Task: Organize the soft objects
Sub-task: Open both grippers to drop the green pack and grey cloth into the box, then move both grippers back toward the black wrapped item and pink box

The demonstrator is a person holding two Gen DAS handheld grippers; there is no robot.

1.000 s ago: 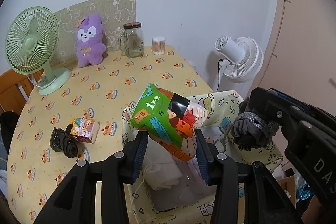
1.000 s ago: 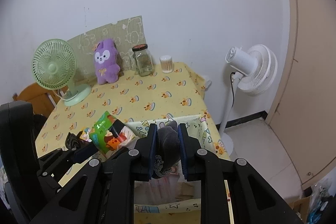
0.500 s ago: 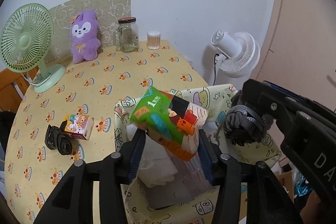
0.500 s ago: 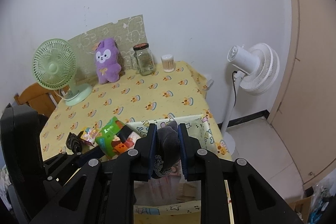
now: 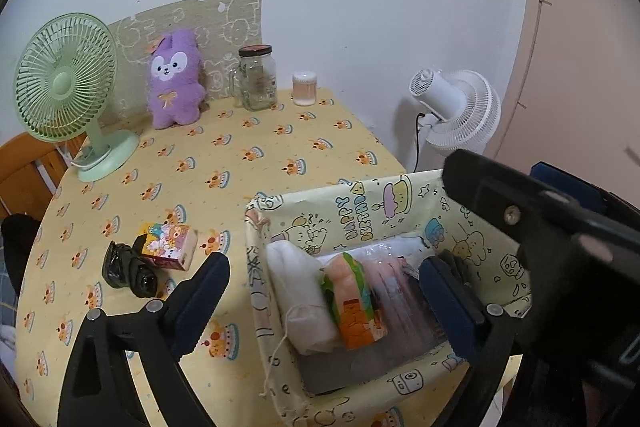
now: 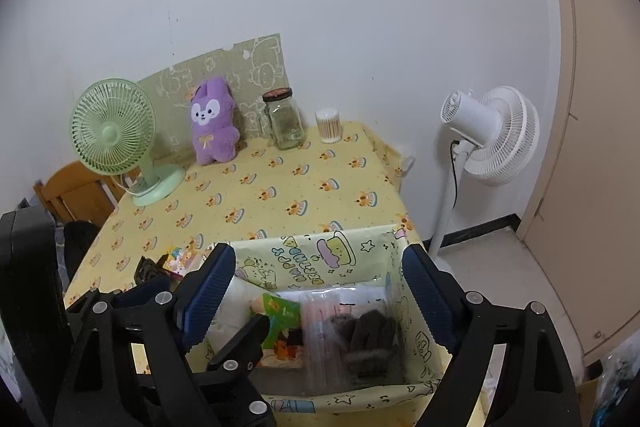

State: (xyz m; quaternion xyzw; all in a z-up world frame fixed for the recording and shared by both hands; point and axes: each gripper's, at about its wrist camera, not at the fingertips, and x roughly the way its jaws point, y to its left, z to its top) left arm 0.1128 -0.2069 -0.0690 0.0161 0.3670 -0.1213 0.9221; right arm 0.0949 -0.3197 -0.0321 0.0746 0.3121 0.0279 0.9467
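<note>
A yellow cartoon-print fabric basket (image 5: 360, 203) (image 6: 304, 263) stands at the table's near right corner. In it lie a green and orange packet (image 5: 354, 303) (image 6: 282, 323), a grey knitted item (image 6: 370, 339), a white cloth bundle (image 5: 298, 291) and a clear plastic pack (image 6: 320, 331). My left gripper (image 5: 324, 291) is open and empty above the basket. My right gripper (image 6: 320, 295) is open and empty above it too. A purple plush rabbit (image 5: 174, 79) (image 6: 212, 121) leans at the table's back.
A small colourful box (image 5: 168, 245) and a black crumpled item (image 5: 128, 269) lie left of the basket. A green desk fan (image 5: 68, 87), a glass jar (image 5: 258, 77) and a cotton-swab tub (image 5: 305, 89) stand at the back. A white floor fan (image 6: 488, 135) is right of the table.
Both grippers opened. The green packet dropped from the left gripper and the grey knitted item from the right gripper; both now lie in the basket.
</note>
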